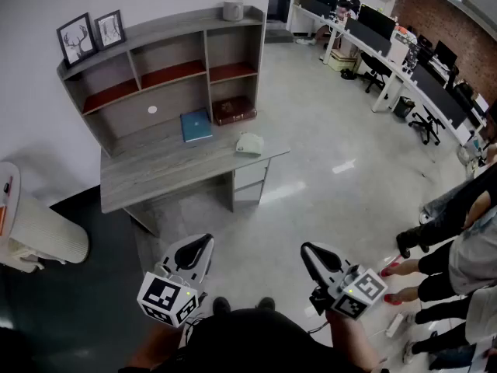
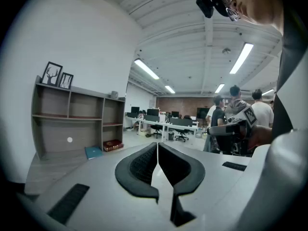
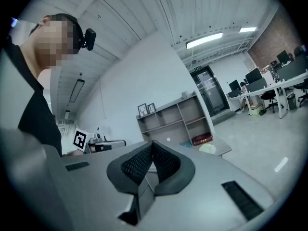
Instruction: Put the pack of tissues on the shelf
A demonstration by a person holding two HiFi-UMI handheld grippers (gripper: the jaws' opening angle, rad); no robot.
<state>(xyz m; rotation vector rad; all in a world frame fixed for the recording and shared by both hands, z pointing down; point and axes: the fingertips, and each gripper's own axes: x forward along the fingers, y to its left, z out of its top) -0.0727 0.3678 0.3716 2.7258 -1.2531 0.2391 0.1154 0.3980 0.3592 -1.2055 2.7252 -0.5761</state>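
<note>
The pale pack of tissues [image 1: 250, 144] lies on the grey desk [image 1: 155, 169] near its right front corner; it also shows small in the right gripper view as a pale pack of tissues [image 3: 208, 148]. Behind it rises the shelf unit [image 1: 167, 68] with open compartments. My left gripper [image 1: 199, 246] and right gripper [image 1: 307, 250] hang low near my body, well short of the desk. Both are shut with nothing between the jaws, as seen at the left gripper [image 2: 157, 146] and the right gripper [image 3: 153, 145].
A blue book [image 1: 196, 125] and a brown case [image 1: 234, 110] rest on the desk. Two framed pictures [image 1: 91, 34] and a grey pot [image 1: 233, 10] top the shelf. A white chair [image 1: 35, 231] stands left. People [image 1: 454, 247] stand right; office desks [image 1: 388, 41] line the back.
</note>
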